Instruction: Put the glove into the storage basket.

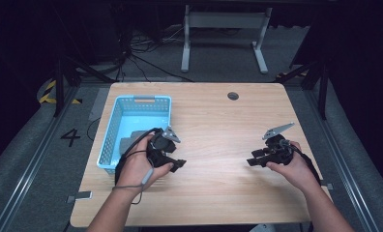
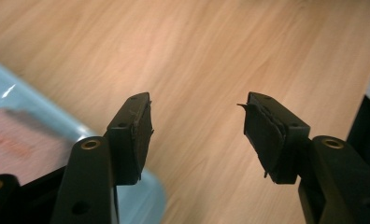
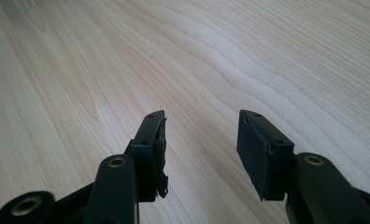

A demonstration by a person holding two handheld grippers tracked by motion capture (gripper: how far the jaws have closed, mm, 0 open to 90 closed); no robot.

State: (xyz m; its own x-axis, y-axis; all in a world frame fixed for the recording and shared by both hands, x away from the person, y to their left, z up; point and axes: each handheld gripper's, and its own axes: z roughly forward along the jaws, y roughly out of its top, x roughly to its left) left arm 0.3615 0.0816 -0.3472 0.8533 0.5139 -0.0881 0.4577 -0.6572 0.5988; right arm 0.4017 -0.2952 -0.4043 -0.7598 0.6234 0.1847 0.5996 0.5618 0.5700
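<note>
A light blue plastic basket (image 1: 113,126) stands on the left part of the wooden table (image 1: 213,130), with grey folded items (image 1: 134,140) lying inside. My left gripper (image 1: 179,164) sits just right of the basket's near corner, open, nothing between its jaws. In the left gripper view the left gripper (image 2: 197,126) spreads wide over bare wood, and the basket's blue rim (image 2: 145,196) shows at the lower left. My right gripper (image 1: 252,160) rests at the table's right side, pointing left, open and empty. Bare wood lies beyond the right gripper (image 3: 202,140) in its own view.
A round cable hole (image 1: 233,95) sits near the table's far edge. Beyond the table stand a white desk frame (image 1: 223,34) and loose cables on the grey floor. A yellow and black striped marking (image 1: 47,92) lies at the far left.
</note>
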